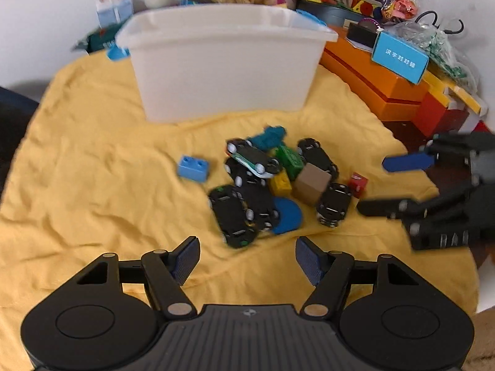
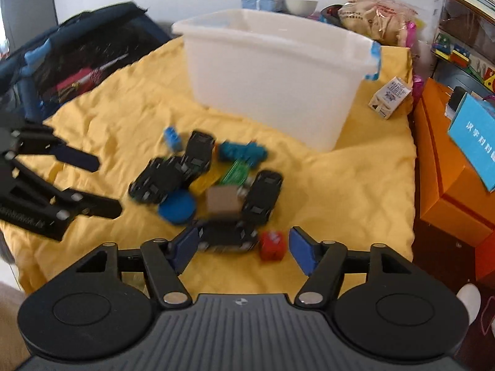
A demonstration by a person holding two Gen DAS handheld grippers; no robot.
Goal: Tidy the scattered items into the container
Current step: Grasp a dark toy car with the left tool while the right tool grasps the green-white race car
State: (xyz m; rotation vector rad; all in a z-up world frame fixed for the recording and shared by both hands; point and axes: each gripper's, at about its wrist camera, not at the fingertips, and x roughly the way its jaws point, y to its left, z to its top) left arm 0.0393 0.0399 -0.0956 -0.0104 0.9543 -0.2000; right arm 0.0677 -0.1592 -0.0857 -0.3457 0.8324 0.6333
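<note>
two grippers, left (image 1: 246,259) and right (image 2: 239,249), jaws apart, empty; toy pile (image 1: 272,185) mid-cloth (image 1: 92,170), bare cloth leftward; tub (image 1: 222,61) behind; boxes (image 1: 386,86) along right edge.

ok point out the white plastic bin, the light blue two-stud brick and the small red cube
white plastic bin (image 1: 222,71): left wrist view, front wall
light blue two-stud brick (image 1: 193,168): left wrist view, top face
small red cube (image 2: 272,245): right wrist view, front face
</note>
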